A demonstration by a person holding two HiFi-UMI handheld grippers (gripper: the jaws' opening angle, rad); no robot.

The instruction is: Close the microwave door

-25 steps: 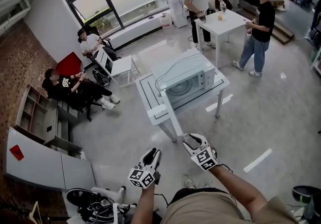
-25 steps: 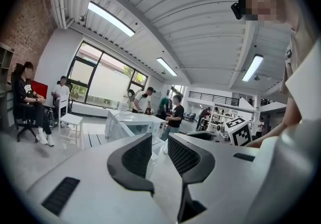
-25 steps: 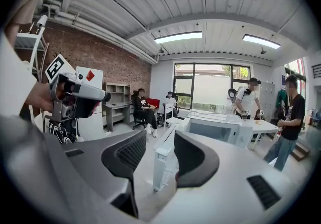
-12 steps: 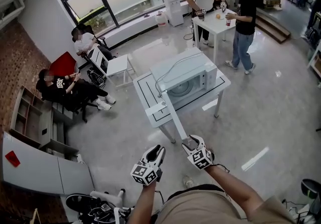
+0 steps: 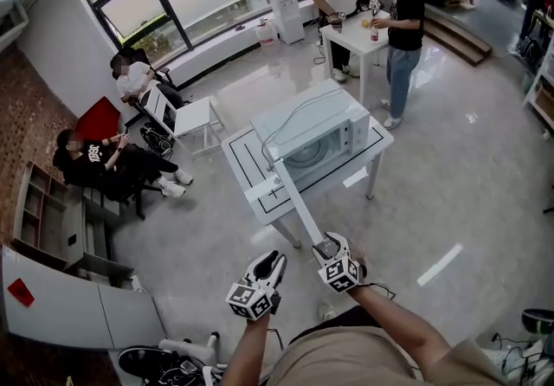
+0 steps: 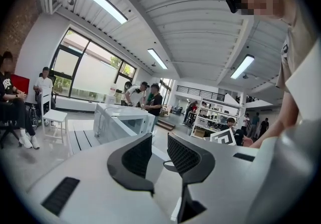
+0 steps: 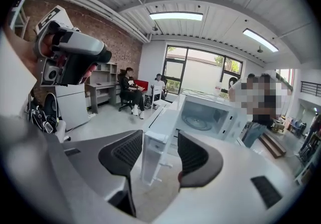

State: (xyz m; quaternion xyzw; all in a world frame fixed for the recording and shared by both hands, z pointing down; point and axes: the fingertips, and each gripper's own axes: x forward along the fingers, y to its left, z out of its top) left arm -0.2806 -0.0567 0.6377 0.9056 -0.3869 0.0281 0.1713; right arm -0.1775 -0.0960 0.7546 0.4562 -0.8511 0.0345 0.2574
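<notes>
On the right gripper the fingers are opening wide, with the free edge of the open microwave door between them and the pads not pressing it. On the left gripper the fingers stand at a narrow gap holding nothing, near the door's free edge. The door swings out from the microwave on the white counter.

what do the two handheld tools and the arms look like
The left tool and right tool are white, each with two jaws lined by black ribbed pads and a white cube of black square markers. No cables show. The forearms are uncovered by sleeves; the clothing is tan. The right tool's jaws are opening, with the edge of the microwave door between them.
</notes>
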